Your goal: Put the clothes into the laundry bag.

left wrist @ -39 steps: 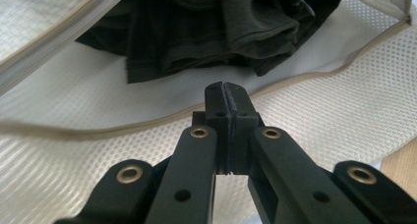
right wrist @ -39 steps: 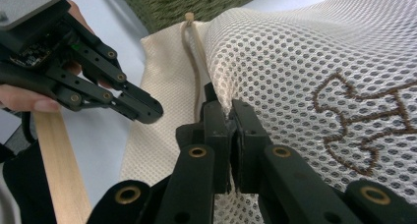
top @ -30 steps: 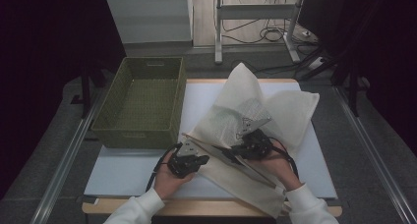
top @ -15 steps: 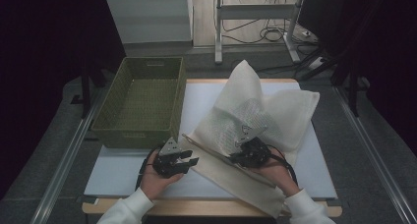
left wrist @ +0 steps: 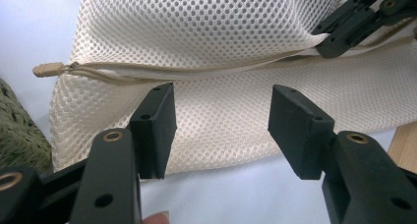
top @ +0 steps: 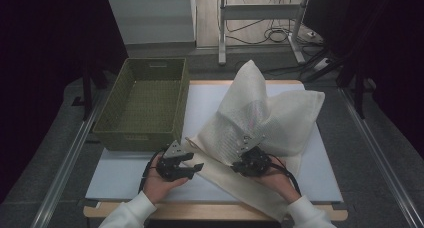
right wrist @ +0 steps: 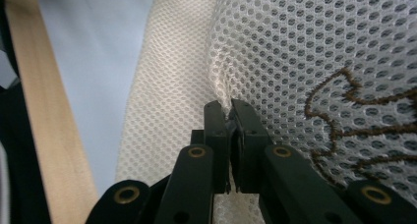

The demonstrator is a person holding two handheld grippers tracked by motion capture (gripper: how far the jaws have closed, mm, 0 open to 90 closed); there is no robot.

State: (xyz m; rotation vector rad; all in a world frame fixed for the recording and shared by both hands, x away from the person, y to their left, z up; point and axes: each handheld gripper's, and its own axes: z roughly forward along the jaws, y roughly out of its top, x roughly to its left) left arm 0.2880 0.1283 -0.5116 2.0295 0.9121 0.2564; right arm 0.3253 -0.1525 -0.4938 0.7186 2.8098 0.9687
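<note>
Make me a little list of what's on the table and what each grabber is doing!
bag: cream mesh bag, lying on the white table mat, one part lifted up
zipper: closed along the edge, zipper pull at its end
basket: green basket, left of the bag
left gripper: open, aimed at the bag
right gripper: shut on the mesh

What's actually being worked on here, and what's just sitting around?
In use:
- cream mesh zip bag
- its beige zipper pull
- right gripper, shut on the mesh
- left gripper, open, facing the zipper

Possibly next, or idle:
- empty olive woven basket
- white table mat
- floor cables behind the table
</note>
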